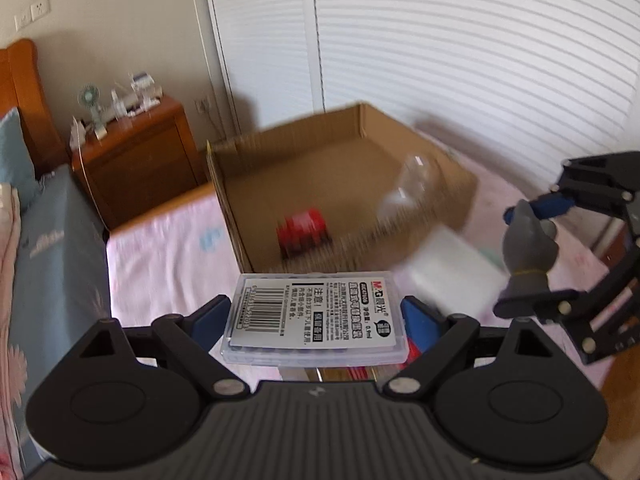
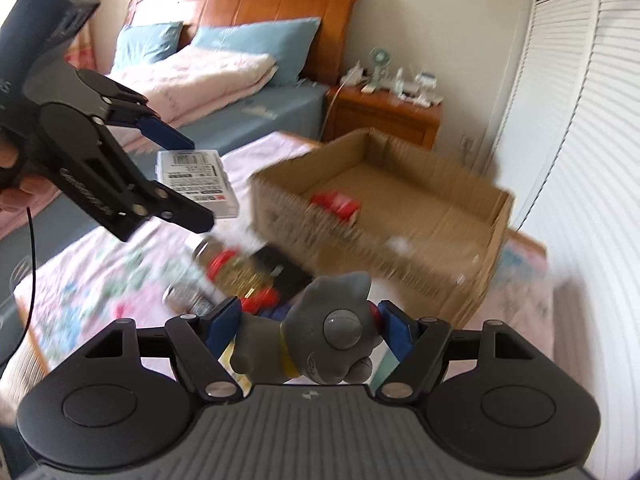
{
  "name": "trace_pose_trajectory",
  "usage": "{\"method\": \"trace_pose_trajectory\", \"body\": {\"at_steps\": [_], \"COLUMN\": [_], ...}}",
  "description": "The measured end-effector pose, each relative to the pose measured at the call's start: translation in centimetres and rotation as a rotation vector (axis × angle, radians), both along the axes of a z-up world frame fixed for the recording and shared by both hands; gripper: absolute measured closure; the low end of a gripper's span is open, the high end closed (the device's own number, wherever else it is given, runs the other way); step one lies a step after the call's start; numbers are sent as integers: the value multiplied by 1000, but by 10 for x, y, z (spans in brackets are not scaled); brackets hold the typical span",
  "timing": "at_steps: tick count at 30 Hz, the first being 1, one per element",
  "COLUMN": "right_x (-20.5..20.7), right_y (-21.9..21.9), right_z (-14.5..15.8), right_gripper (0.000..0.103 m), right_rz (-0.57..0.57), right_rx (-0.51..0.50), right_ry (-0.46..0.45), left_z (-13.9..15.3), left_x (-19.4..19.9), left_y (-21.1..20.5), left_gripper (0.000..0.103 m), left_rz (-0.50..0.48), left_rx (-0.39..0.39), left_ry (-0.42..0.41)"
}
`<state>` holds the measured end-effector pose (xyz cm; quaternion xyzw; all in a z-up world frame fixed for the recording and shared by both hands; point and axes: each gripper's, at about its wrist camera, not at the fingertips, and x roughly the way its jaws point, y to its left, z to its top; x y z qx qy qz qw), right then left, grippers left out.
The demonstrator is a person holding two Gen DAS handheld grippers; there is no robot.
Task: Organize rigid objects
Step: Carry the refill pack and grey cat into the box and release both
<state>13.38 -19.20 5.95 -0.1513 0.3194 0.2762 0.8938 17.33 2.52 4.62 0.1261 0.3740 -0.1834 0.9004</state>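
Note:
My left gripper [image 1: 316,320] is shut on a clear plastic case with a barcode label [image 1: 316,316], held in the air before the open cardboard box [image 1: 360,152]. In the right wrist view the left gripper [image 2: 188,176] holds the case [image 2: 196,180] at the left. My right gripper [image 2: 308,332] is shut on a grey shark toy [image 2: 324,340]; it also shows in the left wrist view [image 1: 528,252] at the right, in the right gripper [image 1: 532,256]. A red object [image 1: 304,228] lies inside the box [image 2: 400,224].
Loose items lie blurred on the pink bedspread [image 2: 100,276] below: a red-capped jar [image 2: 224,264], a black flat object [image 2: 280,268], a clear cup [image 1: 412,184] and a white block [image 1: 448,264]. A wooden nightstand [image 1: 136,156] and white louvered doors [image 1: 480,60] stand behind the box.

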Motion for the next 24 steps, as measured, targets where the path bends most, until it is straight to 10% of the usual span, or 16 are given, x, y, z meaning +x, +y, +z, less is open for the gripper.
{"method": "trace_pose_trajectory", "body": {"at_steps": [14, 24], "right_x": [80, 117], "right_y": [-10, -7], "right_z": [24, 15], "right_gripper": [25, 25], "right_rz": [-91, -109], "right_rx": [22, 12], "right_ry": [-29, 12], "left_z": [0, -20], "left_x": [123, 127], "left_y": [-20, -15], "left_gripper": [13, 6], "left_rz": [45, 80], "left_rx": [-31, -48], "left_ry": [-24, -24]}}
